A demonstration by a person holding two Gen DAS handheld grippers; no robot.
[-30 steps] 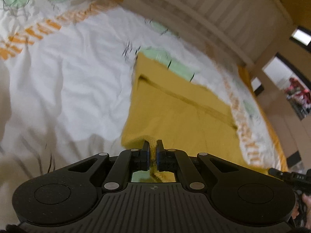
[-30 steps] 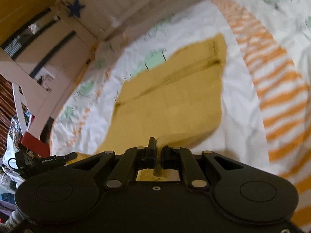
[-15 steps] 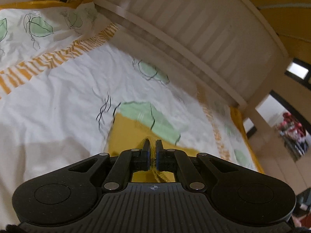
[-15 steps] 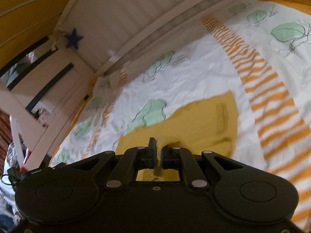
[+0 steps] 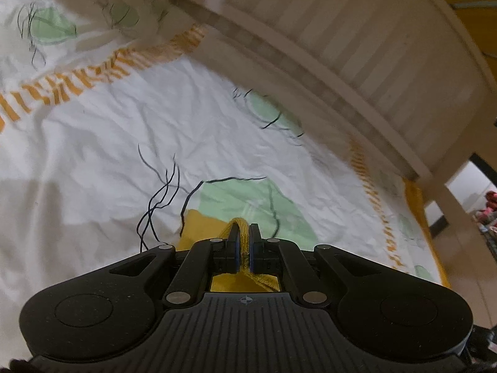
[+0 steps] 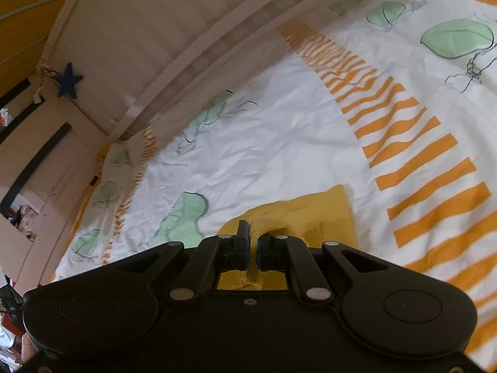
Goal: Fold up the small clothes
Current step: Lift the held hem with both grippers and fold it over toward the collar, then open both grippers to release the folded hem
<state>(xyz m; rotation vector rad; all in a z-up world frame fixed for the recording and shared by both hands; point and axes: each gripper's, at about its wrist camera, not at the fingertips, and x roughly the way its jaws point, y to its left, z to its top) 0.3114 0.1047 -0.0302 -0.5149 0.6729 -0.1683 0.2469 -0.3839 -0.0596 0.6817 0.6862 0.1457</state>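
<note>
A mustard-yellow garment (image 6: 323, 214) lies on a white bedsheet (image 6: 279, 143) printed with green leaves and orange stripes. My right gripper (image 6: 253, 242) is shut on a ribbed hem of this garment; the fabric bulges up between the pads. In the left wrist view only a small yellow patch of the garment (image 5: 198, 227) shows past the gripper body. My left gripper (image 5: 243, 239) is shut on another hem fold of it, which arches over the fingertips. Most of the garment is hidden beneath both gripper bodies.
A pale slatted bed rail (image 5: 357, 49) runs along the far side of the sheet (image 5: 124, 130); it also shows in the right view as a rail (image 6: 174, 40) with a blue star (image 6: 69, 80). Cluttered room floor lies beyond the bed corner (image 5: 484, 214).
Both grippers have carried their held hems forward toward the bed rail. Far less of the yellow garment shows ahead of them now, and more sheet and rail fill the views.
</note>
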